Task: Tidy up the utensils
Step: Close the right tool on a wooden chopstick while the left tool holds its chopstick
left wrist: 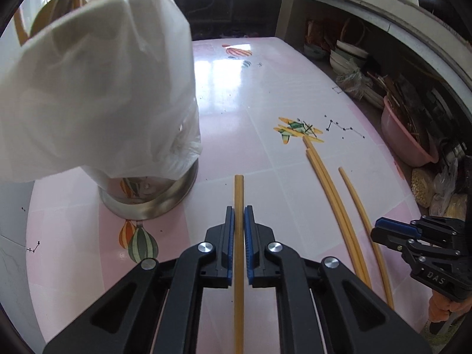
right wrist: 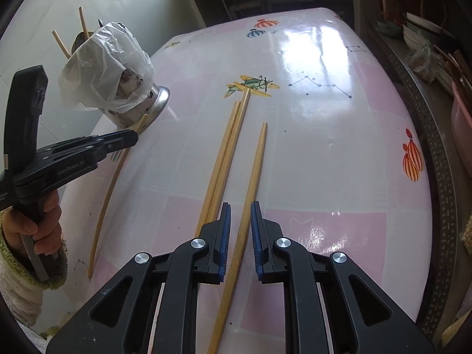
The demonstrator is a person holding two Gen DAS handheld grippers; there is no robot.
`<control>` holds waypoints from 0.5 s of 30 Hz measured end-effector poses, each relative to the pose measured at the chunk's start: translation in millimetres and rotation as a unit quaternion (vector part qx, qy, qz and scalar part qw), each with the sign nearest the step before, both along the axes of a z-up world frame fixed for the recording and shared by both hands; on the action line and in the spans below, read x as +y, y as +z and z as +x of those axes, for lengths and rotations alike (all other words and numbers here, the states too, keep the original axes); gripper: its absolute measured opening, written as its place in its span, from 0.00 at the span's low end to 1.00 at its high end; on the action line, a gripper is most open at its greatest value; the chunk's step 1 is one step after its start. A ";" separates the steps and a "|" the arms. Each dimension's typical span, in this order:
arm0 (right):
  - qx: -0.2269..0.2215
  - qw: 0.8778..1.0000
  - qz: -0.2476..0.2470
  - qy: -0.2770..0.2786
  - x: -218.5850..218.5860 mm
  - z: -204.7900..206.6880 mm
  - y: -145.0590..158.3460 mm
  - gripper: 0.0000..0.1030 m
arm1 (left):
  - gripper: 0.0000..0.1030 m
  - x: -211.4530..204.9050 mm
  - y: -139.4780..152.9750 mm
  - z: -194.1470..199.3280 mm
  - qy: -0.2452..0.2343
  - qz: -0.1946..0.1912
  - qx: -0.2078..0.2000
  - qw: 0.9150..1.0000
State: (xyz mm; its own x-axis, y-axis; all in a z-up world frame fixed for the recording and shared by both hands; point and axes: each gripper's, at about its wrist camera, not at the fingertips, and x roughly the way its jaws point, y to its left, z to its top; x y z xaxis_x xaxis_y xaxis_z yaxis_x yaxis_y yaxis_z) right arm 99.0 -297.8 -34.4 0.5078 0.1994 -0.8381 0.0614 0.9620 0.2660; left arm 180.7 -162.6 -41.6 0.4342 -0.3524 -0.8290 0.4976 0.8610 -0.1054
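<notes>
Left gripper pinches one chopstick; right gripper spread over another. Three remain out (holder seemingly holds some).

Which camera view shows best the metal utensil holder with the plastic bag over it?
The right wrist view: the utensil holder appears whole, with bag, metal base and chopsticks sticking out on top. The left wrist view sits too close; the bag fills the corner and only the holder's base shows.

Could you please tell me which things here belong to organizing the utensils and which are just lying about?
Job: chopstick in left gripper; three chopsticks on table; bag-covered metal holder; right gripper.
Lying about: pink basin; stacked bowls.
</notes>
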 end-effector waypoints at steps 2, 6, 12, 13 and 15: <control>-0.003 1.000 -0.013 0.002 1.3 10.4 1.4 0.15 | 0.06 7.8 10.3 -2.1 0.005 -0.021 -0.007 1.000; -0.002 0.999 -0.040 0.007 6.1 28.3 0.2 0.15 | 0.06 24.2 30.0 -6.5 0.009 -0.060 -0.023 0.998; 0.006 0.996 -0.086 0.015 14.7 41.1 -8.0 0.14 | 0.06 43.3 52.4 -15.3 0.008 -0.097 -0.050 0.994; 0.006 0.995 -0.097 0.016 16.8 40.8 -8.1 0.14 | 0.06 46.0 55.7 -16.3 0.008 -0.103 -0.054 0.993; 0.006 0.994 -0.112 0.014 19.5 40.3 -8.0 0.09 | 0.06 50.8 62.0 -18.8 0.009 -0.112 -0.062 0.992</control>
State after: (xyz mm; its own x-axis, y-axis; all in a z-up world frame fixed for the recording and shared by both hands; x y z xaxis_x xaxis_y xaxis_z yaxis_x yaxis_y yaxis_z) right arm 139.3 -278.3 -42.5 0.4951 0.0202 -0.8686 0.0365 0.9984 0.0440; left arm 161.9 -111.8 20.4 0.5362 -0.5136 -0.6699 0.5037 0.8315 -0.2343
